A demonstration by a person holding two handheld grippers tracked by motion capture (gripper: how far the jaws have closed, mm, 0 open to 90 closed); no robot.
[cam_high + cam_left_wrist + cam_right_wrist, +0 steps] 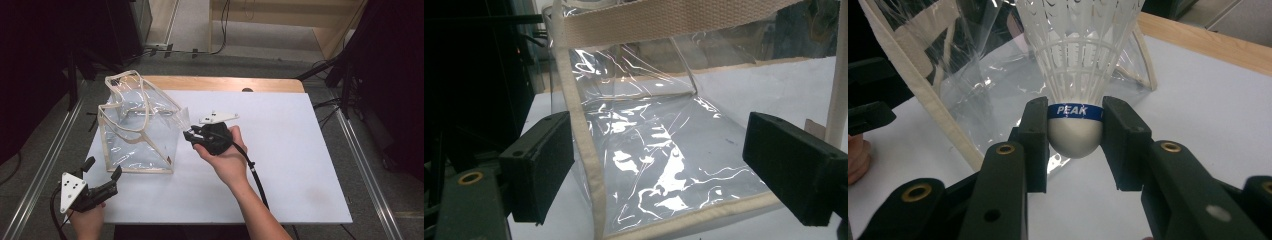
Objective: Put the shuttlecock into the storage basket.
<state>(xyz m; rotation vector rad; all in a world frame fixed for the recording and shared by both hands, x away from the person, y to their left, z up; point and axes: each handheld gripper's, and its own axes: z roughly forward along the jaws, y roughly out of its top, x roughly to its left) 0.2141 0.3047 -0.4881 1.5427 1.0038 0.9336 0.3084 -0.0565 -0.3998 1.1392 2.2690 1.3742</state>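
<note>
High view: a clear plastic bag (140, 127) with cream webbing trim stands upright at centre left of the frame on a white board (280, 165) laid over the table. The right gripper (192, 134), at mid-frame, sits just beside the bag's right wall with its tip pointed at it; a pale shuttlecock (183, 120) projects from its tip toward the bag's upper right edge. The left gripper (102, 172) is at lower left, near the bag's front lower corner and apart from it, its jaws spread. Left gripper view: the two black jaws stand wide apart at the lower left and lower right of the frame with nothing between them; the bag's trimmed front edge (584, 165) runs down the frame just beyond, a cream strap (664, 20) crossing the top. The position suggests readiness to steady or open the bag. Right gripper view: the jaws are closed on the shuttlecock's white cork base (1075, 135) at frame centre, at a blue band marked PEAK, feathers pointing away toward the bag. Gripping the firm cork presumably spares the skirt; whether insertion is intended is judgement only.
</note>
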